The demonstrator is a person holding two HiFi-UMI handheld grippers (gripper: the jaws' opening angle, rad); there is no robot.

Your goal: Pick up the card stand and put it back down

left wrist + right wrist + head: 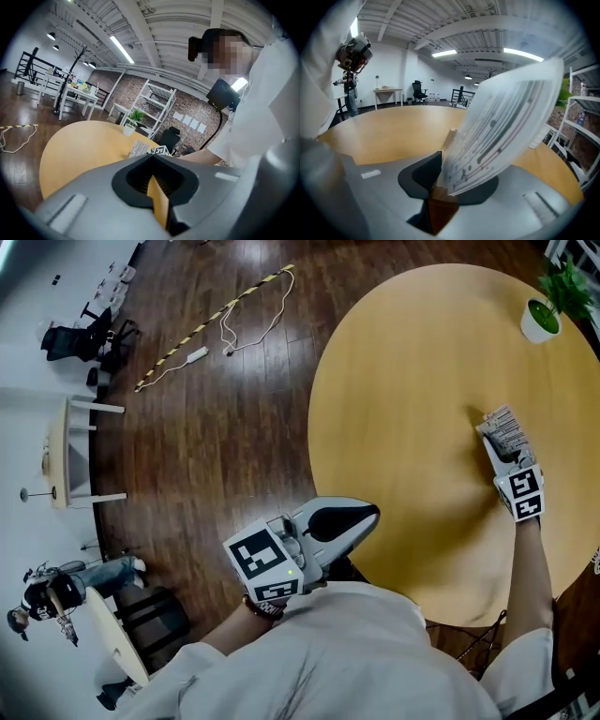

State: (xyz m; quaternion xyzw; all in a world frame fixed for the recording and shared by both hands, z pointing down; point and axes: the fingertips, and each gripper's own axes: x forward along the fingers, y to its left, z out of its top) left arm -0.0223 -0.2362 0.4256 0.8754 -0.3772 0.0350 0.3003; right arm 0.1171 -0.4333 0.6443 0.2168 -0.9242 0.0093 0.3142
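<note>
The card stand (506, 430) is a small wooden block bearing a printed white card (506, 126). It sits at the right side of the round wooden table (403, 409). My right gripper (497, 448) is shut on its wooden base (440, 197), and the card leans up and to the right from the jaws. Whether the base touches the tabletop I cannot tell. My left gripper (364, 516) hangs close to my body at the table's near edge, jaws together with nothing in them. From the left gripper view the card stand (139, 148) shows far across the table.
A small potted plant (546, 310) stands at the table's far right edge. On the dark wooden floor lie a white cable (253, 320) and a striped strip (202, 329). A small side table (66, 456) and another person (52, 596) are at the far left.
</note>
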